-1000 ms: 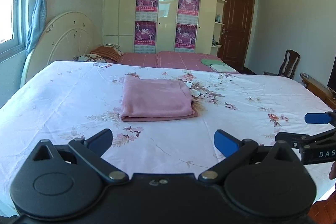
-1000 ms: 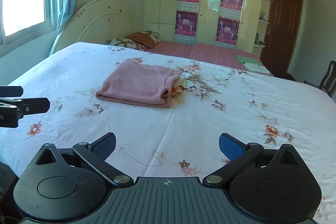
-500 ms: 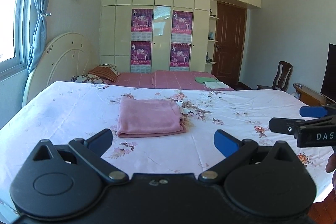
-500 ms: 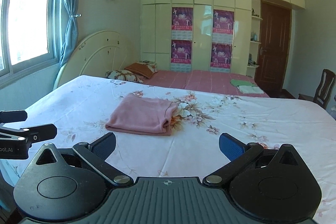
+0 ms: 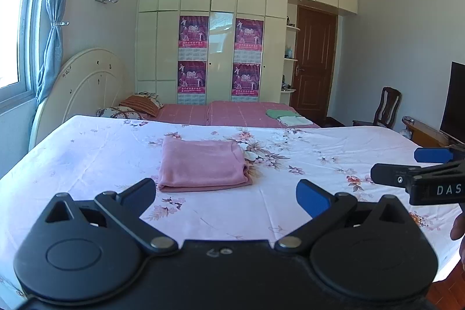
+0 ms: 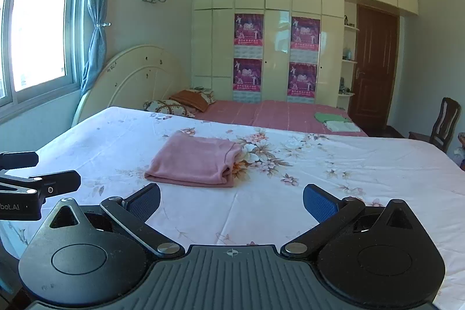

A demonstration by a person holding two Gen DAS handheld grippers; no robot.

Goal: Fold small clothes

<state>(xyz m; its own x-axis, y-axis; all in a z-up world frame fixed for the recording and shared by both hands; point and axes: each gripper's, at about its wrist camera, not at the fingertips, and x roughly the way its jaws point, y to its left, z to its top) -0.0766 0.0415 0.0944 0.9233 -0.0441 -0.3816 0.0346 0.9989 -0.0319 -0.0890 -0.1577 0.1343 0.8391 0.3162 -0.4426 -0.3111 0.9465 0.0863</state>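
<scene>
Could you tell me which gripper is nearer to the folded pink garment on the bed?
Left, slightly, as far as I can judge. The left gripper hangs open almost straight in front of the folded pink garment; the right gripper hangs open farther to its right. Neither touches it.

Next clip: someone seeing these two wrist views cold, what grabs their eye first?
Probably the folded pink garment, lying neatly in the middle of the floral bedsheet with nothing touching it. Next, the two open, empty grippers in the foreground: the left hand-held gripper and the right hand-held gripper, both short of the garment. Beyond them, four magenta posters stand out on the cream wardrobe at the back wall.
</scene>
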